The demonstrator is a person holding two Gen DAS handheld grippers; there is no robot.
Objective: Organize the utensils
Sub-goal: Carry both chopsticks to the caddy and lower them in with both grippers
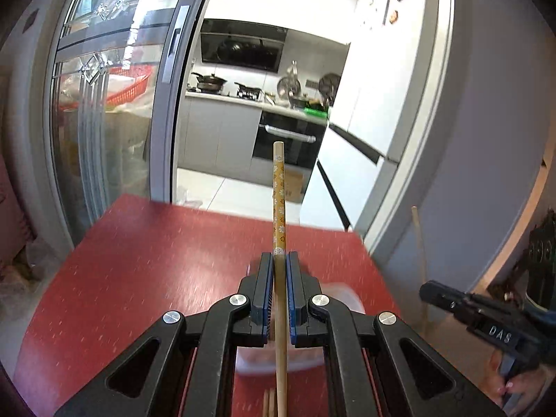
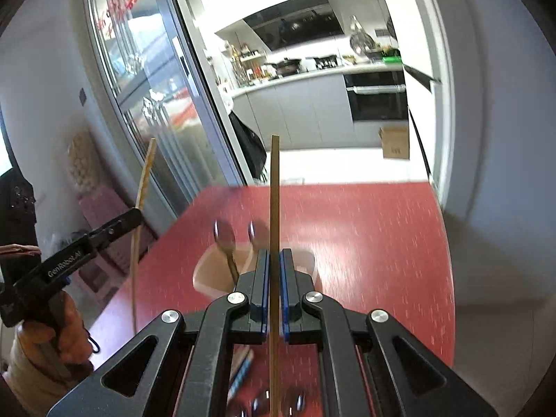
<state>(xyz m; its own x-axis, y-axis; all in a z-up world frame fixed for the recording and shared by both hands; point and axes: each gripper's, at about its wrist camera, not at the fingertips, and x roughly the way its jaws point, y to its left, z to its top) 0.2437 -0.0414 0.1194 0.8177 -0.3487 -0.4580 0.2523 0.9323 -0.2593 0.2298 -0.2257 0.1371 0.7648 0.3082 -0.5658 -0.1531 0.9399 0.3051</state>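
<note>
Two hand-held grippers, left [image 1: 279, 264] and right [image 2: 274, 260], each clenched on one chopstick [image 1: 279, 201] [image 2: 275, 187]

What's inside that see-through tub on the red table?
In the right wrist view, the clear tub holds two spoons standing bowl-up. The right gripper, shut on a plain chopstick, covers the tub's middle, so anything else inside is hidden.

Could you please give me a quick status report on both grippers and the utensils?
Left gripper shut on patterned chopstick. Right gripper shut on plain chopstick. Container with spoons below, nothing blocking.
</note>
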